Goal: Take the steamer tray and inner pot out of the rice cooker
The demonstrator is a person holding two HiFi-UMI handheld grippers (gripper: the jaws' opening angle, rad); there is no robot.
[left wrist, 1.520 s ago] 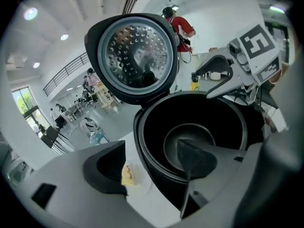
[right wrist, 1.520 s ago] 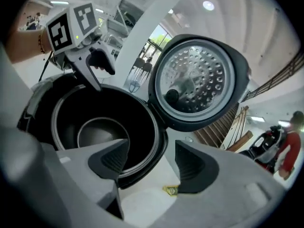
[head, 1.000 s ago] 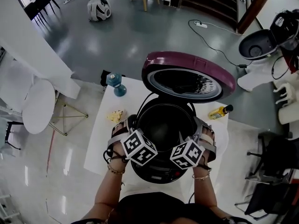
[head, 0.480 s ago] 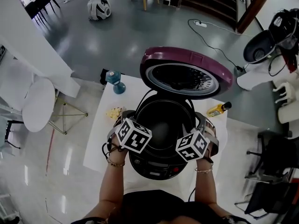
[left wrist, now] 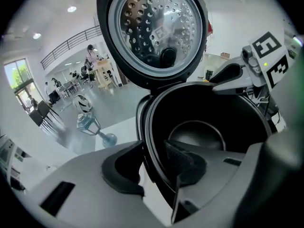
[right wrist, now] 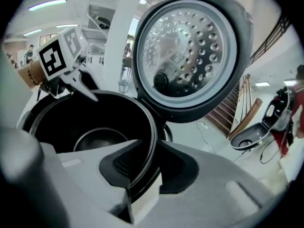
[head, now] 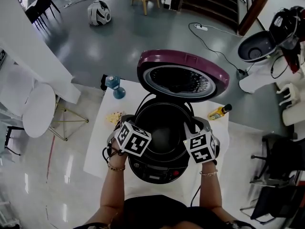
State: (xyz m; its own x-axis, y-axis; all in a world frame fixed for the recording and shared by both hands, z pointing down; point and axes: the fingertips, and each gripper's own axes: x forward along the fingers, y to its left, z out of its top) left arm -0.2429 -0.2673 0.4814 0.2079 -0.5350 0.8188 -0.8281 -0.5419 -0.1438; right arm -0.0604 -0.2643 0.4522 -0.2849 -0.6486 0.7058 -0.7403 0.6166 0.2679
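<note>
**A:** Head view, set against a second ago: both marker cubes (head: 132,138) have come up from the cooker's front edge to the two sides of the opening. Jaws were spread wide then. Now the left gripper (left wrist: 154,167) and right gripper (right wrist: 152,170) are closing, each with the rim of the inner pot (head: 164,132) between its pads, one pad inside and one outside, pressing on it.

**B:** We agree. The pot sits in the rice cooker (head: 155,168) on the table (head: 102,142), with the lid (head: 183,63) raised behind.

**A:** Anything hidden?

**B:** From above, the cubes cover the jaws' tips. The pot's inside is dark, and beyond its round floor we make out little.

**A:** Any writing?

**B:** Only black-and-white square patterns on the cubes. The front panel (head: 159,174) and the label of the yellow bottle (head: 220,112) are too small for us to read.
</note>
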